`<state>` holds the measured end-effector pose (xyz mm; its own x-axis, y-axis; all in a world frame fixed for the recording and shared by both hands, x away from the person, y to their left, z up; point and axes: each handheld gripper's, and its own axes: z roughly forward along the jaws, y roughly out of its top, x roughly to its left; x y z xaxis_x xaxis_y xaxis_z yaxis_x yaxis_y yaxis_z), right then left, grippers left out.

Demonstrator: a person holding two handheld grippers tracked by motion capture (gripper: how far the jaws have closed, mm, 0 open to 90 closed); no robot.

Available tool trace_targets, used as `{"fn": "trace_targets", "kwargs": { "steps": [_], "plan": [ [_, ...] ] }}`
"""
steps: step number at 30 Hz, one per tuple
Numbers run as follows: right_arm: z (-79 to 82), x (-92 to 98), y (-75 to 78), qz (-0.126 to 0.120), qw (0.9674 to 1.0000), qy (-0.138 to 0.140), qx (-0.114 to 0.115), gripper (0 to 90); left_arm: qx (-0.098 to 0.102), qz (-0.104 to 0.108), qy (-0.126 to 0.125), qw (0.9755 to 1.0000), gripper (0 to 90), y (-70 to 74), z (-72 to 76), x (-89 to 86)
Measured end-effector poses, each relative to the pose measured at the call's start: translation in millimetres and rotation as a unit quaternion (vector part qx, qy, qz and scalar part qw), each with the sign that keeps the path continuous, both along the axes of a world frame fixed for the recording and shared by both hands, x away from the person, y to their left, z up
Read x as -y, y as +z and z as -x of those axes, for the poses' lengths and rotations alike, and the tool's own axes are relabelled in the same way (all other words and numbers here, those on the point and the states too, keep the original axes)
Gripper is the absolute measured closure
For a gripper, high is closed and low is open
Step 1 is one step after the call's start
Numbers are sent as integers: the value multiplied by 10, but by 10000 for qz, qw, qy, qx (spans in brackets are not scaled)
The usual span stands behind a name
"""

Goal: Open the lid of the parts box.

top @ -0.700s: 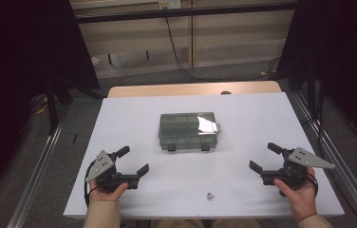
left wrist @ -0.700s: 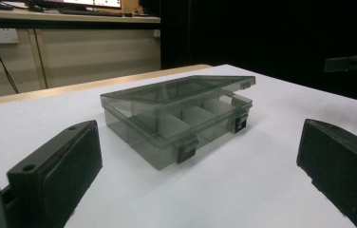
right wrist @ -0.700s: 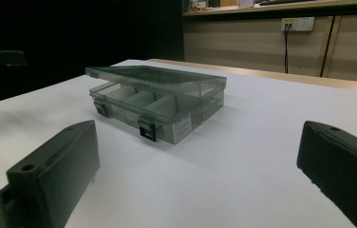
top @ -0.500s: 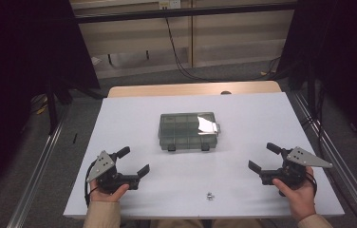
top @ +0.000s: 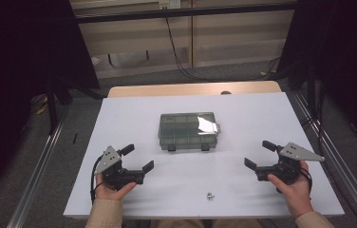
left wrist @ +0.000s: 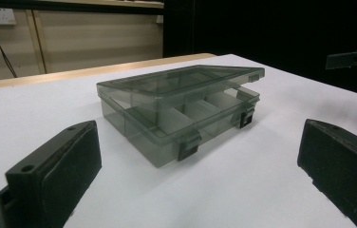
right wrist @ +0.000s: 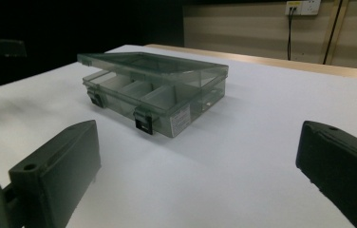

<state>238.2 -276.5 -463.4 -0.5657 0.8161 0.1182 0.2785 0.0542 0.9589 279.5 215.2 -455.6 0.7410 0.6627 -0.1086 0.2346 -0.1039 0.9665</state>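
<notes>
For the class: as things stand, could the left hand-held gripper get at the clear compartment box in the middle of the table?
Probably yes. The left hand-held gripper has open, empty jaws aimed toward the compartment box, and only bare white table lies between them.

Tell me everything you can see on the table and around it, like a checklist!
Surface: white table, bare around the box.
Job's things: clear grey compartment box at the middle, lid lifted a little at the front, two latches hanging loose.
Clutter: one small metal piece near the front edge.
Grippers: left gripper and right gripper open, fingers holding nothing, both apart from the box.
Cables: black cables hang down the back wall from a socket.
Surroundings: beige wall, grey floor, dark curtains at the sides.
</notes>
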Motion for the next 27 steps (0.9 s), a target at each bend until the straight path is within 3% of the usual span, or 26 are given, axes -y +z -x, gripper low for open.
{"fn": "trace_targets", "kwargs": {
  "steps": [4, 15, 27],
  "plan": [
    [-55, -38, 8, 43, 10000, 4, -46, 4, 52, -128, -25, 9999, 5, 26, -36, 36],
    [-239, -234, 38, 185, 9997, 168, -54, 11, 129, -71, 56, 9999, 13, 44, -237, 102],
    [-406, -393, 35, 198, 9993, 268, -183, 24, 18, -129, -31, 9999, 21, 35, -379, 226]
  ]
}}
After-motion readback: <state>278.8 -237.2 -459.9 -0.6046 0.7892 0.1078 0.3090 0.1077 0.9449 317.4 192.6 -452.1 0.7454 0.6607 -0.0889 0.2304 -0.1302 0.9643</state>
